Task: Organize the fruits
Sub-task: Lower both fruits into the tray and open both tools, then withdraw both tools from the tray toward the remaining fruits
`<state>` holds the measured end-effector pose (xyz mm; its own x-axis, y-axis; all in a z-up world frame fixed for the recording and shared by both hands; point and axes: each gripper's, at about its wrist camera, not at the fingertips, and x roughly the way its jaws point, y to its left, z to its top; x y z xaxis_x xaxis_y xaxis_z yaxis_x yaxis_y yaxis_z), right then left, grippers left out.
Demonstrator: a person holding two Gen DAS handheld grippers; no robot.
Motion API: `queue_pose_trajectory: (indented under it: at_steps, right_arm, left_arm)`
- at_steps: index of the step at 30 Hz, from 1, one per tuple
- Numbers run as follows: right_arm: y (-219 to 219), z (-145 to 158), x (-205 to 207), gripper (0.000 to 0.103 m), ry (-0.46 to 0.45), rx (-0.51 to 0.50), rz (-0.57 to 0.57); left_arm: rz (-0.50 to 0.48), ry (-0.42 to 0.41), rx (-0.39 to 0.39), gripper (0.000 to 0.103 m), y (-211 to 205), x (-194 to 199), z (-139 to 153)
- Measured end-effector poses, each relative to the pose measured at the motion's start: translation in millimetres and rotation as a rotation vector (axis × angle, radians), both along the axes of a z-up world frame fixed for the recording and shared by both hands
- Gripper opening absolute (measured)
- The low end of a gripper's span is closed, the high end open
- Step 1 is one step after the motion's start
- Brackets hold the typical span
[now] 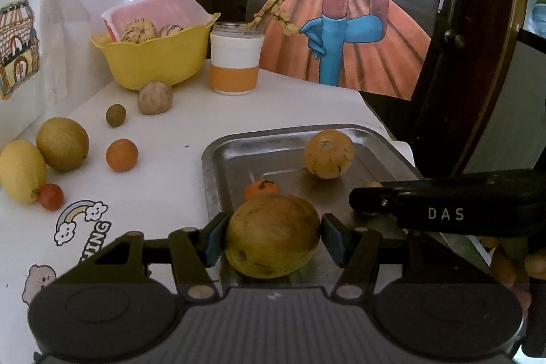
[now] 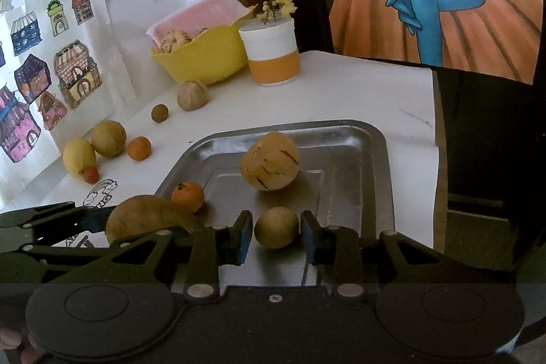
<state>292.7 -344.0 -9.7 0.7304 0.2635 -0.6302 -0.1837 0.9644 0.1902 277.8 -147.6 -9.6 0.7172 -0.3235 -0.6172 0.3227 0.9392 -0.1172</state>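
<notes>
Sitting between the left gripper [image 1: 273, 236] pads over the metal tray [image 1: 218, 159], the big brown fruit [image 1: 272, 236] is squeezed at its round, slippery middle. The right gripper [image 2: 276, 232] is spread around a small fruit [image 2: 276, 227], maybe not touching.

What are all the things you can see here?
Metal tray: one, silver, on the white table.
Fruits on the tray: four; speckled tan one, small orange one, big brown-yellow one, small round tan one.
Fruits loose on the table: six, yellow, green-brown, orange, red, olive, beige, left of the tray.
Yellow bowl: one, back left, holding striped fruits.
Jar: one, white and orange, holding yellow-flowered twigs.
Left gripper: black, pads against the big fruit.
Right gripper: black, around the small tan fruit; contact unclear.
</notes>
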Motion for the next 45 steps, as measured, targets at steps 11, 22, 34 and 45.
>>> queue_pose_trajectory:
  at_steps: [11,22,34,45]
  right_arm:
    - [-8,28,-34,0.072,-0.058,0.016,-0.035]
    - [1,56,-116,0.102,-0.106,-0.027,-0.022]
    - [52,53,-189,0.102,0.049,-0.135,0.117]
    - [134,62,-195,0.102,0.179,-0.121,0.293]
  left_arm:
    - [0.032,-0.048,-0.084,0.086,25,-29,25]
    - [0.057,-0.092,-0.120,0.102,58,-94,56]
    - [0.092,-0.012,-0.040,0.102,112,-157,52]
    - [0.222,0.043,0.072,0.102,176,-170,53]
